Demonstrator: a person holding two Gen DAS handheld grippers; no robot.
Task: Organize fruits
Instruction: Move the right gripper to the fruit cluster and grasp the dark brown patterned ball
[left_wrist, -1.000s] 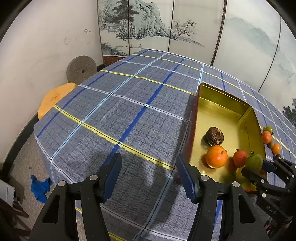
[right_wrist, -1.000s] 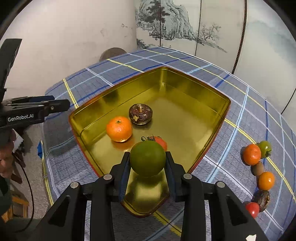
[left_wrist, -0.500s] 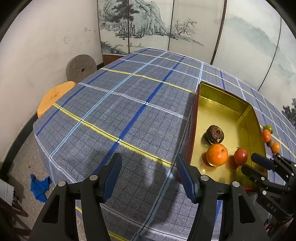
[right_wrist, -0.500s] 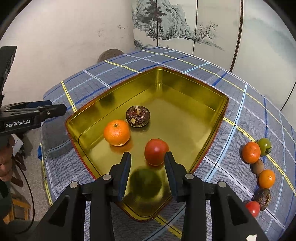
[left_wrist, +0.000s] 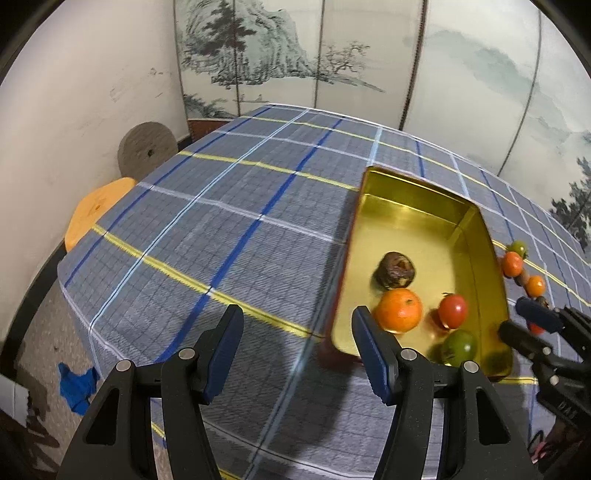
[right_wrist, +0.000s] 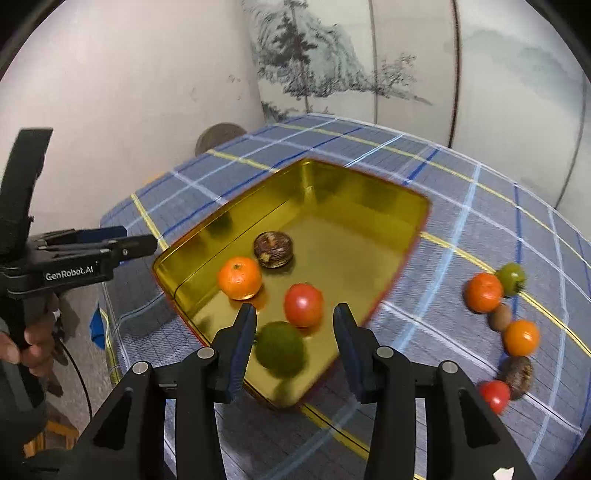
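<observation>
The right gripper fingers are opening with the green fruit loose between them in the gold tray, so it could roll and bump the red fruit just ahead, while the left gripper hangs half open, holding nothing.

We see home-like room: folding screen painted with ink landscape behind bench under blue plaid cloth, scuffed white wall, round stone wheel leaning on it, orange stool, fruit in gold tin.
</observation>
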